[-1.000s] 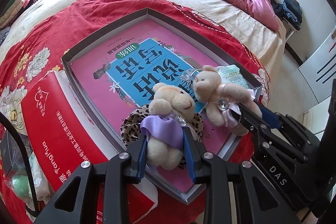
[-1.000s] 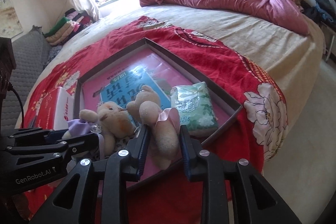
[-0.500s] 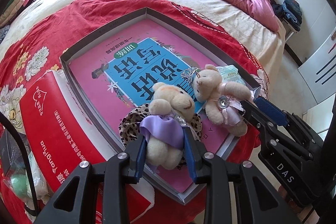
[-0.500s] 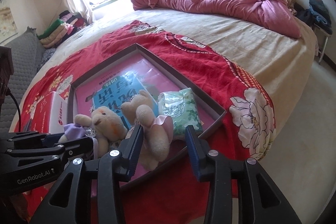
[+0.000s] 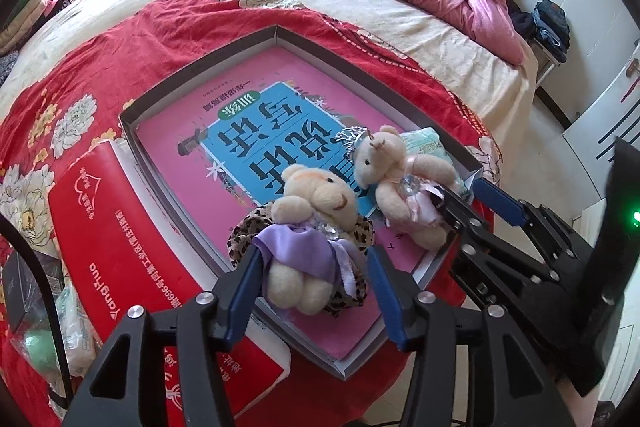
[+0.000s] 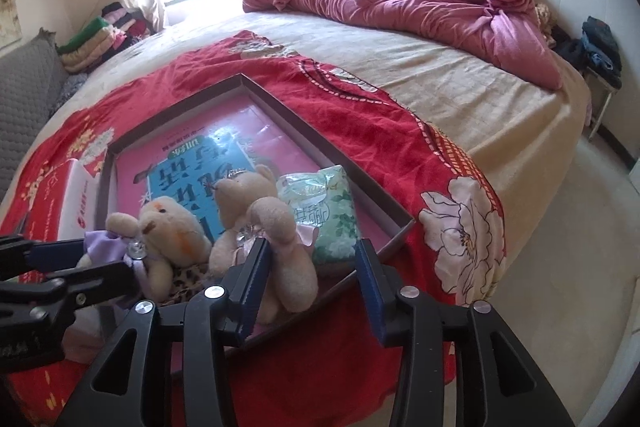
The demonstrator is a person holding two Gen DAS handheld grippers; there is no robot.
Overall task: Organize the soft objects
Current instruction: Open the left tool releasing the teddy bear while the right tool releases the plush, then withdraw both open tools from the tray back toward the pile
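In a shallow box (image 5: 132,131) on the bed, the left gripper (image 5: 314,277) and right gripper (image 6: 310,269) are opening around a purple-dressed bear (image 5: 312,227) and pink-dressed bear (image 6: 260,223), light, squashy toys best pinched at the belly.

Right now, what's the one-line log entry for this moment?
left gripper: opening around purple-dress bear | right gripper: opening around pink-dress bear | both bears in tray
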